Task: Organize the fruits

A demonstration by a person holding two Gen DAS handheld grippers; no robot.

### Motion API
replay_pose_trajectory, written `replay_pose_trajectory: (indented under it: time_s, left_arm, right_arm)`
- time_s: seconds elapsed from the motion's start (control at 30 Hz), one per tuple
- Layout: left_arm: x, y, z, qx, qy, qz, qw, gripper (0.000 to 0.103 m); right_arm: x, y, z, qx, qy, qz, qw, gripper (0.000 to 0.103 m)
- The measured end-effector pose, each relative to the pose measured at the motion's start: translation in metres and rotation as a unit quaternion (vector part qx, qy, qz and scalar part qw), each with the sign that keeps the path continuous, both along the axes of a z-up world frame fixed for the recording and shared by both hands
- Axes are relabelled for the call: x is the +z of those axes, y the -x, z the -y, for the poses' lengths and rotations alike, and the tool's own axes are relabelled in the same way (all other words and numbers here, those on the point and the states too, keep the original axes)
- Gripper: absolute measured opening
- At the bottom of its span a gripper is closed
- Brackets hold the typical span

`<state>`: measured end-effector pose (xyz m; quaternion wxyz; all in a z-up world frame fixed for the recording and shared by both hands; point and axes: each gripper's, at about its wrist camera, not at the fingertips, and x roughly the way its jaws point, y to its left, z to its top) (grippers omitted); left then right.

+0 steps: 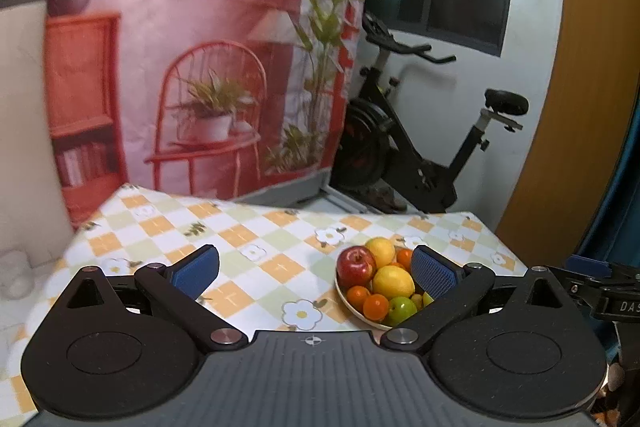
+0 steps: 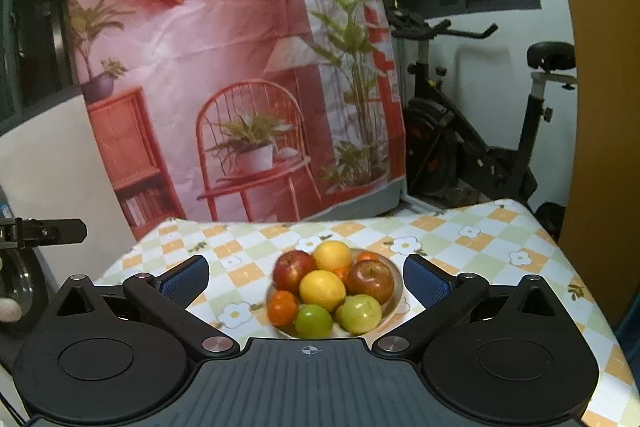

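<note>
A shallow pale bowl (image 2: pixel 395 281) stands on the checkered tablecloth (image 2: pixel 460 259), heaped with fruit: two red apples (image 2: pixel 294 269), yellow lemons (image 2: pixel 322 289), green apples (image 2: pixel 314 321) and small oranges (image 2: pixel 283 307). In the left wrist view the same bowl (image 1: pixel 360 311) lies to the right of centre, partly behind the right finger. My left gripper (image 1: pixel 314 259) is open above the cloth with nothing between its blue pads (image 1: pixel 196 273). My right gripper (image 2: pixel 307 263) is open too, raised above the bowl and framing it without touching the fruit.
A printed backdrop (image 2: pixel 240 87) hangs behind the table's far edge. An exercise bike (image 1: pixel 400 147) stands beyond the table's back right corner, beside a wooden panel (image 1: pixel 592 107). Part of the other gripper (image 1: pixel 600 287) shows at the right edge of the left wrist view.
</note>
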<state>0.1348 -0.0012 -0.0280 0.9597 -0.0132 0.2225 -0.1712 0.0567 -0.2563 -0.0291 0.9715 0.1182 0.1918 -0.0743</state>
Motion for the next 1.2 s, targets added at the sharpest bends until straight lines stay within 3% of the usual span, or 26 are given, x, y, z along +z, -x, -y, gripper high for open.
replay_pose_trajectory:
  time_s: [0.43,0.7,1.2]
  left_arm:
    - [0.039,0.085,-0.004,0.047,-0.035,0.072,0.9957,0.103]
    - [0.032,0.109,-0.004,0.045,-0.053,0.070,0.9951,0.103]
    - [0.024,0.109,-0.003,0.053,-0.052,0.058,0.9956,0.103]
  right_arm:
    - [0.038,0.054,-0.055,-0.011,0.043,0.010,0.999,0.103]
    - [0.034,0.067,-0.072,-0.011,0.040,0.011,0.999,0.103]
    - [0.030,0.073,-0.081,-0.013,0.055,0.018,0.998,0.103]
